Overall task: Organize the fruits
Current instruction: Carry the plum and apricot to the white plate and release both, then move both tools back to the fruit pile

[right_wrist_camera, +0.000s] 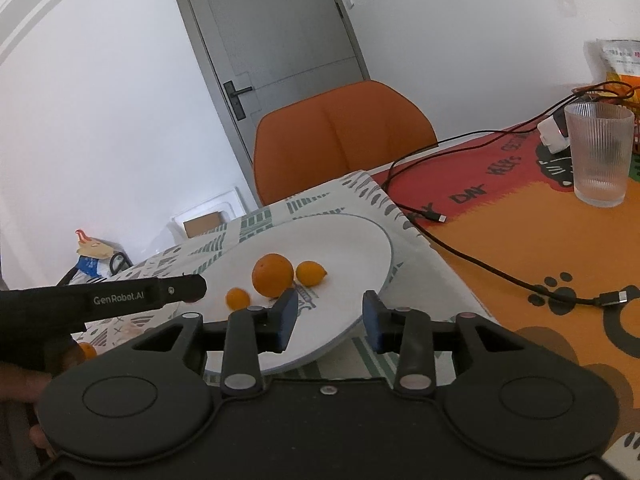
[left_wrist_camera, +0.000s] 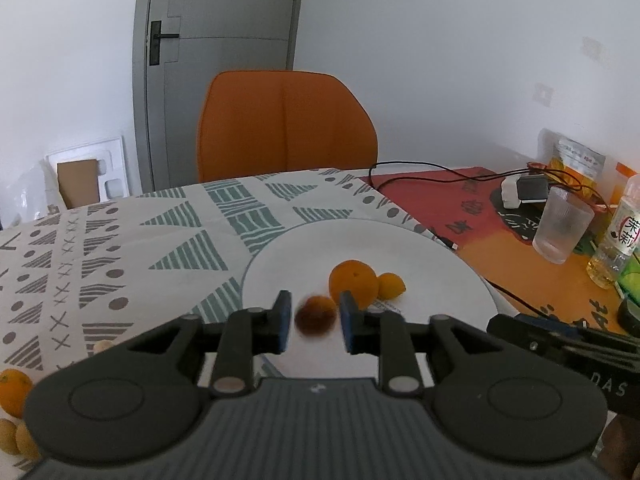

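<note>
**Grippers over the fruit plate**

Left wrist view: left gripper (left_wrist_camera: 314, 320), blue pads spread, hangs above the round white ceramic plate (left_wrist_camera: 440, 280); a small blurred orange-brown fruit (left_wrist_camera: 315, 315) shows between the pads, untouched by either. Beyond it on the plate a large smooth orange (left_wrist_camera: 352, 282) touches a small yellow-orange kumquat (left_wrist_camera: 391, 286). The right side is crowded: ribbed clear glass tumbler (left_wrist_camera: 562, 226), black cables (left_wrist_camera: 440, 170). Another orange (left_wrist_camera: 14, 392) lies at the left edge on the patterned tablecloth (left_wrist_camera: 120, 248).

Right wrist view: right gripper (right_wrist_camera: 330, 320), jaws spread and empty, straddles the plate's near rim; an orange padded chair (right_wrist_camera: 344, 136) stands behind the table.
</note>
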Demonstrator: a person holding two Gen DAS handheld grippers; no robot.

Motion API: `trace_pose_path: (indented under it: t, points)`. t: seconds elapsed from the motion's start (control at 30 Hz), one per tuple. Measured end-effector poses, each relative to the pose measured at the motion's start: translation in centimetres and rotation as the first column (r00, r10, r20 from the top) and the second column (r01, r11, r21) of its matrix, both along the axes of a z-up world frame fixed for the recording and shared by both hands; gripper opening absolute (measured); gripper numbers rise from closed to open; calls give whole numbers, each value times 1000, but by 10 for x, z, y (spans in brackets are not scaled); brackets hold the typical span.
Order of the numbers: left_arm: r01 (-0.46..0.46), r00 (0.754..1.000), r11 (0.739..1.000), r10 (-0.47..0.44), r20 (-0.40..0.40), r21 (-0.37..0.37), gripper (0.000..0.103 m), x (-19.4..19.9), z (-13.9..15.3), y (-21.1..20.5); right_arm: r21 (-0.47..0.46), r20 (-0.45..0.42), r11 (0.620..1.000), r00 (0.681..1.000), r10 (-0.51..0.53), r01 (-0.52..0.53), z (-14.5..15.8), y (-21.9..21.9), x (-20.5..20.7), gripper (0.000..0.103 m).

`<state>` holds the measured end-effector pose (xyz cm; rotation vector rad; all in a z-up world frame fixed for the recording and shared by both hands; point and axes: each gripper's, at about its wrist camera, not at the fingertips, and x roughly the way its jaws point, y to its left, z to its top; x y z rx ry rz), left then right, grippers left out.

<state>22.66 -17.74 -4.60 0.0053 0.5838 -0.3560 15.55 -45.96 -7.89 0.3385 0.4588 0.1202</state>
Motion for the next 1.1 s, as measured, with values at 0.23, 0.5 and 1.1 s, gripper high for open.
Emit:
trace_pose_path:
  t: [0.23, 0.5, 1.1]
  points:
    - [-73, 997, 997, 73, -1, -5, 48, -4, 4, 22, -9, 0, 1000, 1000, 15, -15, 2, 11, 0, 47]
    - [-145, 989, 989, 146, 33, -5, 64, -22, 19, 60, -11, -1, 999, 999, 41, -41, 6, 32, -1, 63]
    - [-377, 923, 925, 379, 64, -41, 88, -56, 26, 157, -74, 43, 992, 993, 110, -107, 20, 94, -8, 94]
